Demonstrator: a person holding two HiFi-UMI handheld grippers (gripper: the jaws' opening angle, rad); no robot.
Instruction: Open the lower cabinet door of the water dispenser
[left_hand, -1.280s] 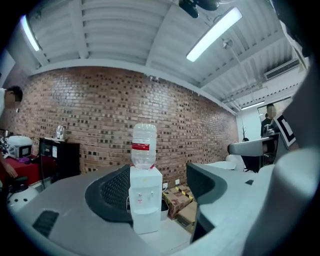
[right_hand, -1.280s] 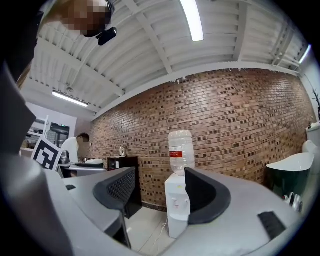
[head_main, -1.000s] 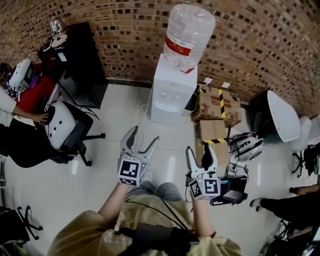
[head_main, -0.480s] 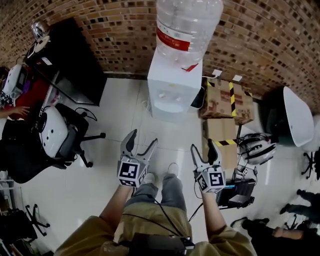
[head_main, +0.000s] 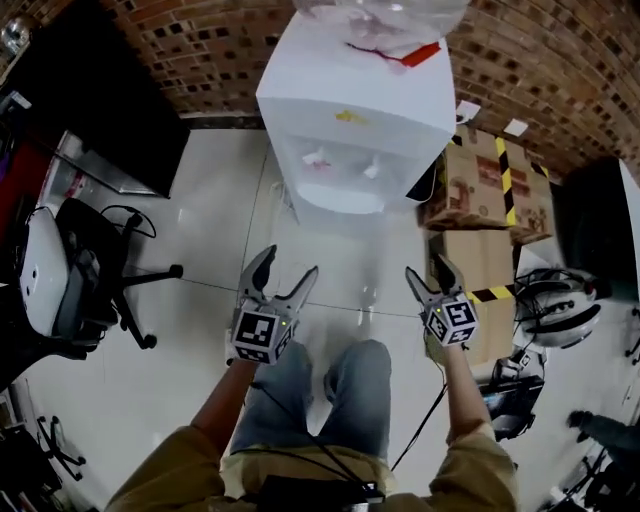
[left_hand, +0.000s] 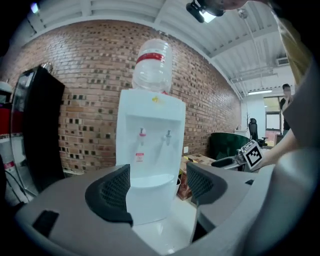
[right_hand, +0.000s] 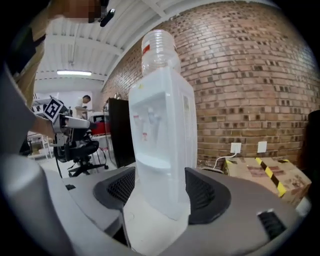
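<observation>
A brick wall (head_main: 560, 70) rises behind a pale tiled floor (head_main: 200, 250), where a white water dispenser (head_main: 355, 120) stands topped by a clear bottle (head_main: 385, 15), with cardboard boxes (head_main: 485, 190) just beside it on the person's right. Its lower cabinet front (left_hand: 150, 202) faces the person, though the door's outline is too washed out to trace. Above the person's knees, well short of the dispenser, the left gripper (head_main: 290, 262) and right gripper (head_main: 427, 268) each hold their jaws spread apart, gripping nothing.
</observation>
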